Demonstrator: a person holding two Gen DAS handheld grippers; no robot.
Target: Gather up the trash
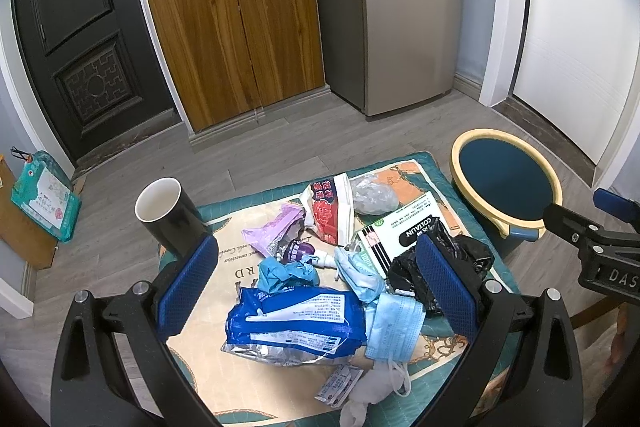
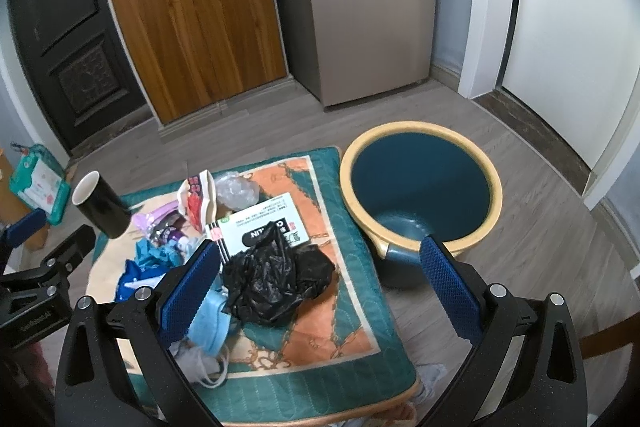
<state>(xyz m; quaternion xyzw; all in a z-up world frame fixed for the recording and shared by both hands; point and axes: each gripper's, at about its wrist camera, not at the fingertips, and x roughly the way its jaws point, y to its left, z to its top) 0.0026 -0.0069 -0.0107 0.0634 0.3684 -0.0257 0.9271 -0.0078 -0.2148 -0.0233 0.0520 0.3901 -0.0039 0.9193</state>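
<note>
Your quilted cushion [image 2: 352,227] carries the trash pile. The blue bin [image 2: 420,187] with its yellow rim stands on the floor just beside the cushion, at 3 o'clock of it. The blue wrapper [image 1: 296,323] lies at 6 o'clock in the pile, the black bag [image 2: 276,279] at 3 o'clock. Your left gripper [image 1: 316,291] and right gripper [image 2: 320,291] each hover with 2 fingers spread wide, grasping nothing.

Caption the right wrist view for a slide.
Open right gripper hovers above a crumpled black bag on the trash-strewn cushion, beside an empty blue bin.
</note>
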